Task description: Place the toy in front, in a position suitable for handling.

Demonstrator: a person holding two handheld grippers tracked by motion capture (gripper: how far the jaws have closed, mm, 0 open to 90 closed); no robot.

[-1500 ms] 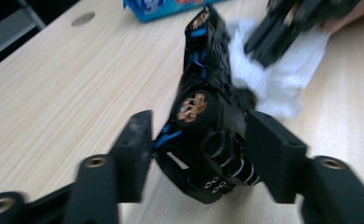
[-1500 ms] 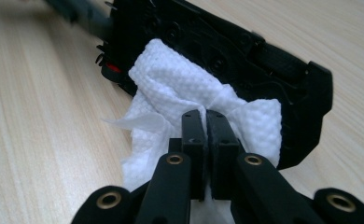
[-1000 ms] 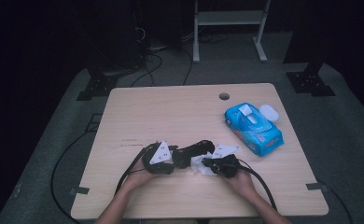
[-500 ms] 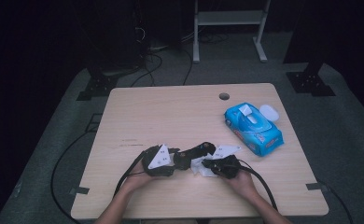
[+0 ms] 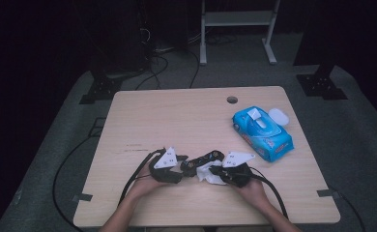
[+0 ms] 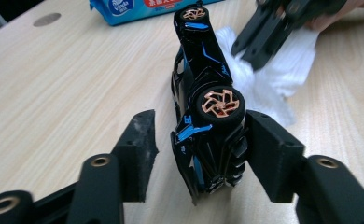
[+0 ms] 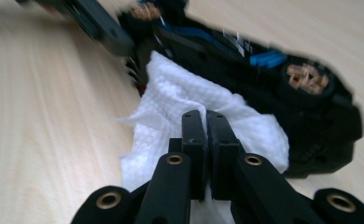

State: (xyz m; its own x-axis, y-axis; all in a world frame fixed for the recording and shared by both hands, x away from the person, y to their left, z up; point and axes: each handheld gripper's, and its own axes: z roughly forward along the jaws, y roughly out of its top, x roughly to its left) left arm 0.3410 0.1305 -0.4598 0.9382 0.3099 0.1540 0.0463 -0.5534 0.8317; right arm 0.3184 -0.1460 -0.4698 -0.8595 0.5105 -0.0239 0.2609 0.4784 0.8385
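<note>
A black toy car (image 5: pixel 205 159) with blue trim and copper wheels lies tipped on its side near the table's front edge. My left gripper (image 5: pixel 182 169) is shut on its rear end; in the left gripper view the car (image 6: pixel 203 93) sits between the jaws of the left gripper (image 6: pixel 201 154), wheels toward the right jaw. My right gripper (image 7: pixel 206 126) is shut on a crumpled white wipe (image 7: pixel 180 102), which is pressed against the side of the car (image 7: pixel 264 60). From above, the right gripper (image 5: pixel 216 171) and the wipe (image 5: pixel 208 174) sit just right of the car.
A blue pack of wet wipes (image 5: pixel 263 129) with its white lid open lies at the right of the wooden table (image 5: pixel 177 121). A round cable hole (image 5: pixel 232 99) is near the far edge. Cables trail off the front edge.
The left gripper and the car have shifted slightly toward the near edge. The right gripper with the wipe has stayed almost in place against the car.
</note>
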